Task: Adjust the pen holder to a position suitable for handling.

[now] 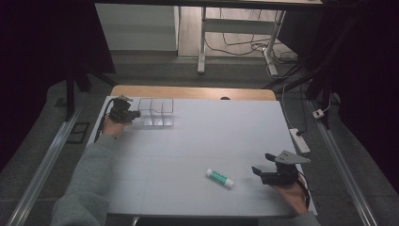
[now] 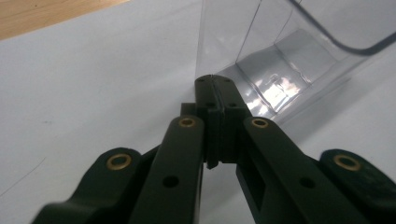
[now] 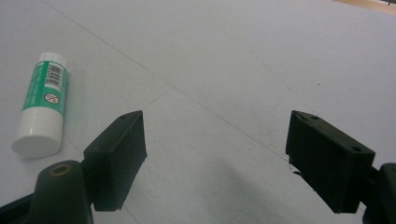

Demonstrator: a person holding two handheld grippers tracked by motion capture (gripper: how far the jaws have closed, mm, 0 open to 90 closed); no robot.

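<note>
Now the left gripper (image 1: pixel 133 113) has its jaws pressed together with nothing between them, its tips just beside the near wall of the clear plastic organizer (image 1: pixel 157 112) straight ahead of it. Well apart, the right gripper (image 1: pixel 262 165) rests with jaws wide and empty; the glue stick (image 1: pixel 219 178) lies on the white table (image 1: pixel 197 141) just ahead of its tips.

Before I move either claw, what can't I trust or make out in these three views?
- Glue stick: label text too small in the right gripper view; a speck in the high view.
- Clear organizer: its far end is cut off by the frame edge in the left gripper view; whether the shut left claw pinches its wall is hidden by the jaws.
- Right claw: open, nothing between.
</note>
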